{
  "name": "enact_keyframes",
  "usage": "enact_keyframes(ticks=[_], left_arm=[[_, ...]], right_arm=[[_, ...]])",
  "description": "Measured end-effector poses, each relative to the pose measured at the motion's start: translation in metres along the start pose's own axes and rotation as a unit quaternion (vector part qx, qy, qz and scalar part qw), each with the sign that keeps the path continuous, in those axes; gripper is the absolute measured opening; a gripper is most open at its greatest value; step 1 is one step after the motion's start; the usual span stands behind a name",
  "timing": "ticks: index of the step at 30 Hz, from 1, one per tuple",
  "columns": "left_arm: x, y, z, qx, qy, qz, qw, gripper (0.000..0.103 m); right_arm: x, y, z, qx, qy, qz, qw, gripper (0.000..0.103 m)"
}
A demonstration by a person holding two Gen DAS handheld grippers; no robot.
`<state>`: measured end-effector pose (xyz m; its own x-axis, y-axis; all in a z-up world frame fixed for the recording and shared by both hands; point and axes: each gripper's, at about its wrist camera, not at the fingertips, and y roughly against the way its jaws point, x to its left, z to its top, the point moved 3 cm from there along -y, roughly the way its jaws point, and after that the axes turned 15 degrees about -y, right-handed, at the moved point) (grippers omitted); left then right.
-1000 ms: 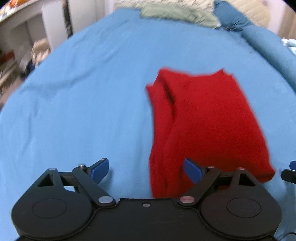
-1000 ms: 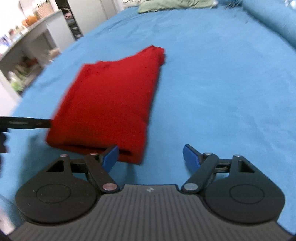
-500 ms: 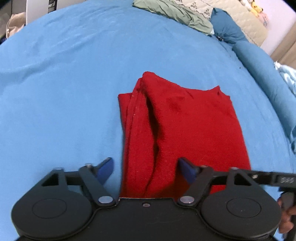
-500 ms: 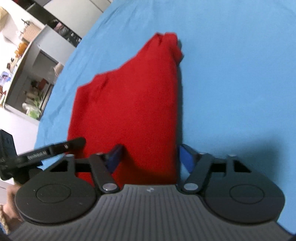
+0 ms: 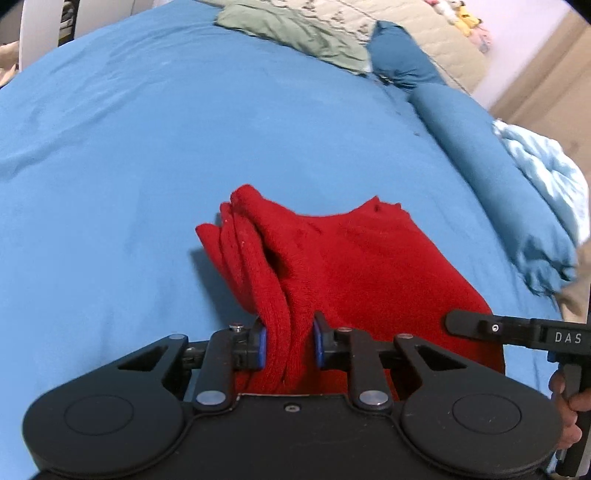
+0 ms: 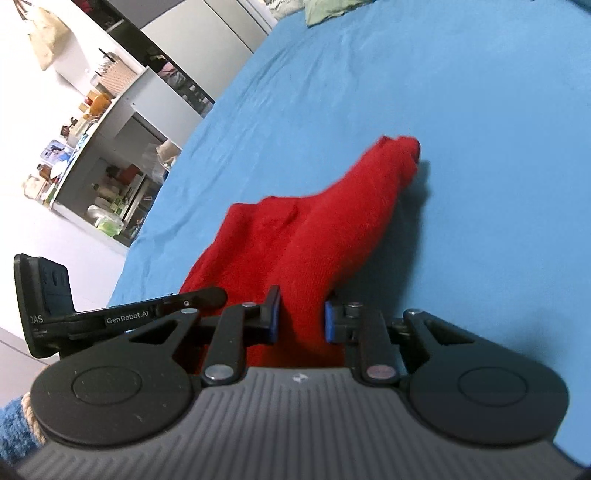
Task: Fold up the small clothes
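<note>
A folded red garment point(image 5: 369, 266) lies on the blue bed sheet point(image 5: 147, 155), its near edge raised off the sheet. In the left wrist view my left gripper point(image 5: 289, 341) has its jaws closing, and the blue pads press on the bunched left near corner of the cloth. The right gripper's black finger point(image 5: 480, 326) shows at the far right, with a hand on its handle. In the right wrist view my right gripper point(image 6: 302, 319) is also closing, its pads pinching the red garment point(image 6: 314, 236) at its right near corner. The left gripper's body point(image 6: 147, 314) sits beside it.
A green cloth point(image 5: 295, 33) and a beige quilt point(image 5: 424, 29) lie at the bed's far end. A blue bolster point(image 5: 480, 147) and a pale blue blanket point(image 5: 546, 170) line the right side. White shelves point(image 6: 92, 155) with clutter stand beyond the bed's left edge.
Both grippers came in over the garment's near edge with wide jaws, then narrowed onto its two near corners. The near edge now rises off the sheet.
</note>
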<state>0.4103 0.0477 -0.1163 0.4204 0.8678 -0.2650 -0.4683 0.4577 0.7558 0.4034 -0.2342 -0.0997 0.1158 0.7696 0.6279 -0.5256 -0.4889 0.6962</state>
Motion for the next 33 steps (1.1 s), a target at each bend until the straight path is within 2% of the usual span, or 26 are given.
enact_keyframes(ticks=[4,6,10,12,14,17,19,20,21,22,23,24,26,29,33], left_arm=[[-0.054,0.010,-0.038,0.013,-0.005,-0.013,0.9998,0.025],[-0.075,0.008,-0.058,0.024,-0.004,-0.017,0.9996,0.025],[-0.105,-0.007,-0.097,0.045,-0.041,0.024,0.9978,0.026],[-0.107,-0.012,-0.107,0.033,-0.059,0.044,0.9968,0.028],[-0.106,-0.014,-0.110,0.020,-0.055,0.048,0.9971,0.029],[-0.108,-0.017,-0.108,0.010,-0.067,0.054,0.9962,0.031],[-0.113,-0.013,-0.107,0.006,-0.077,0.064,0.9949,0.037],[-0.114,-0.012,-0.103,0.002,-0.080,0.070,0.9944,0.043],[-0.114,-0.007,-0.103,-0.003,-0.081,0.080,0.9935,0.048],[-0.112,-0.002,-0.103,-0.013,-0.081,0.094,0.9922,0.064],[-0.111,0.002,-0.102,-0.024,-0.079,0.109,0.9906,0.079],[-0.109,0.007,-0.103,-0.039,-0.073,0.122,0.9890,0.082],[-0.103,0.012,-0.107,-0.065,-0.063,0.136,0.9865,0.082],[-0.093,0.000,-0.120,-0.063,-0.068,0.166,0.9817,0.082],[-0.088,-0.017,-0.136,-0.071,-0.098,0.180,0.9763,0.082]], right_arm=[[-0.029,0.054,-0.035,0.001,-0.017,-0.022,1.000,0.037],[-0.052,0.073,-0.056,0.003,-0.032,-0.047,0.998,0.038],[-0.104,0.074,-0.095,0.003,-0.063,-0.091,0.994,0.038],[-0.125,0.068,-0.108,-0.006,-0.081,-0.088,0.993,0.042],[-0.135,0.066,-0.115,-0.024,-0.089,-0.070,0.993,0.044],[-0.133,0.064,-0.118,-0.035,-0.061,-0.062,0.996,0.047],[-0.128,0.063,-0.114,-0.034,-0.048,-0.060,0.996,0.050],[-0.126,0.064,-0.113,-0.035,-0.043,-0.062,0.997,0.056],[-0.122,0.067,-0.111,-0.039,-0.036,-0.064,0.997,0.068],[-0.118,0.071,-0.111,-0.050,-0.030,-0.066,0.996,0.075],[-0.114,0.077,-0.110,-0.072,-0.020,-0.067,0.995,0.086],[-0.115,0.080,-0.108,-0.090,-0.010,-0.068,0.994,0.093],[-0.114,0.085,-0.108,-0.126,0.011,-0.082,0.989,0.094],[-0.123,0.075,-0.112,-0.144,0.042,-0.147,0.978,0.094],[-0.130,0.063,-0.129,-0.168,0.070,-0.167,0.969,0.094]])
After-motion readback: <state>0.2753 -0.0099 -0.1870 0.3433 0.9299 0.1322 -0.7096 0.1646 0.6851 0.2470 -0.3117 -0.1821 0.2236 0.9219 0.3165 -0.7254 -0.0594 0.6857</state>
